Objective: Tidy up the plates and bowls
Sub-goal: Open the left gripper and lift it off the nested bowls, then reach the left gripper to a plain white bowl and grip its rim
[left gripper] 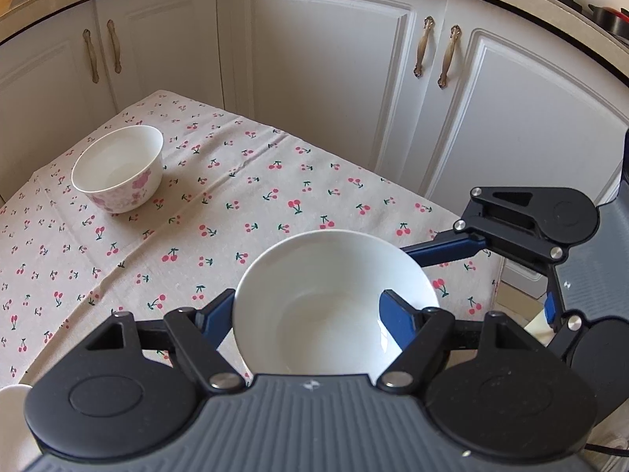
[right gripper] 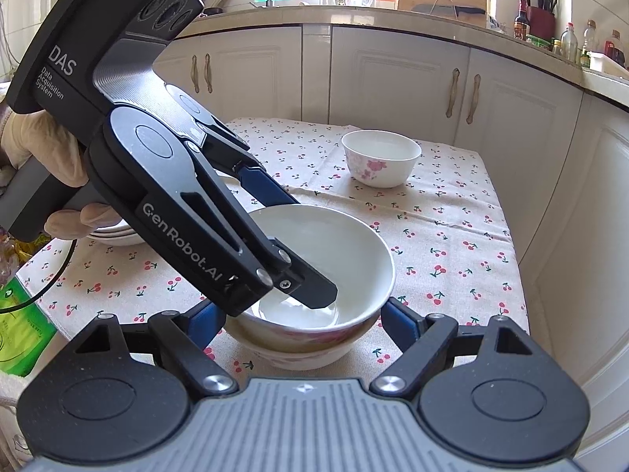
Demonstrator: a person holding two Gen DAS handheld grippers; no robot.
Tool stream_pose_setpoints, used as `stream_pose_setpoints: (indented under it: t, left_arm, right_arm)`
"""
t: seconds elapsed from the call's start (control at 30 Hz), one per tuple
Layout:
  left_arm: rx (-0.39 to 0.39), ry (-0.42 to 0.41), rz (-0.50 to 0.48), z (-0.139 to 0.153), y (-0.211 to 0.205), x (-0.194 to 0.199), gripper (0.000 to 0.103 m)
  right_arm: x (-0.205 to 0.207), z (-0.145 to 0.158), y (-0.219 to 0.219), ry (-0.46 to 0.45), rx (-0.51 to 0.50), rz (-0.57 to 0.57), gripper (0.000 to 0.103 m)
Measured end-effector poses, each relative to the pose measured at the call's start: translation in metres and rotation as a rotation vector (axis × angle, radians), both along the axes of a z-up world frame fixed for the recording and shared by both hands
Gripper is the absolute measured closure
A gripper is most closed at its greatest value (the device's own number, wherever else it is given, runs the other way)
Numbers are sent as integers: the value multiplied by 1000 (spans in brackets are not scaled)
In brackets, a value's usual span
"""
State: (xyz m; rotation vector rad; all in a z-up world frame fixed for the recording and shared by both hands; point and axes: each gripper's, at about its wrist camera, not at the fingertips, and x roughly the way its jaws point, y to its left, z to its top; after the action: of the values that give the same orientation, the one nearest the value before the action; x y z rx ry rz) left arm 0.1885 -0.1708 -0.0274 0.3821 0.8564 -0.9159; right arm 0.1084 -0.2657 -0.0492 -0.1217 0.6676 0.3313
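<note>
A white bowl with pink flowers (left gripper: 334, 306) (right gripper: 314, 275) sits nested in a second floral bowl (right gripper: 298, 350) near the table's front. My left gripper (left gripper: 310, 314) (right gripper: 291, 244) straddles the top bowl's rim, one finger (right gripper: 314, 289) inside it and one finger (right gripper: 267, 187) outside, jaws closed on the wall. My right gripper (right gripper: 302, 318) (left gripper: 444, 251) is open, its fingers either side of the stacked bowls. Another floral bowl (left gripper: 118, 167) (right gripper: 380, 157) stands alone at the far side of the table.
The table has a cherry-print cloth (left gripper: 243, 204) (right gripper: 452, 236). A stack of white plates (right gripper: 114, 232) lies at the left behind the left gripper. White cabinets (left gripper: 334, 78) stand close behind. A green package (right gripper: 19, 330) is at the left edge.
</note>
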Motion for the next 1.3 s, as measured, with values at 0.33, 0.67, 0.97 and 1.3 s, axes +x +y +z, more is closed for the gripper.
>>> stream_pose_setpoints:
  t: [0.33, 0.67, 0.97, 1.3]
  left_arm:
    - [-13, -3, 21, 3, 17, 1, 24]
    - [-19, -20, 93, 10, 44, 9, 24]
    - [-15, -9, 95, 5, 48, 11, 24]
    - [-26, -54, 109, 15, 46, 31, 17]
  right_arm:
    - [-5, 9, -4, -56, 27, -2, 0]
    - [3, 14, -11, -58, 49, -73, 0]
    - [5, 7, -5, -35, 8, -67, 0]
    - [25, 21, -20, -57, -44, -31, 0]
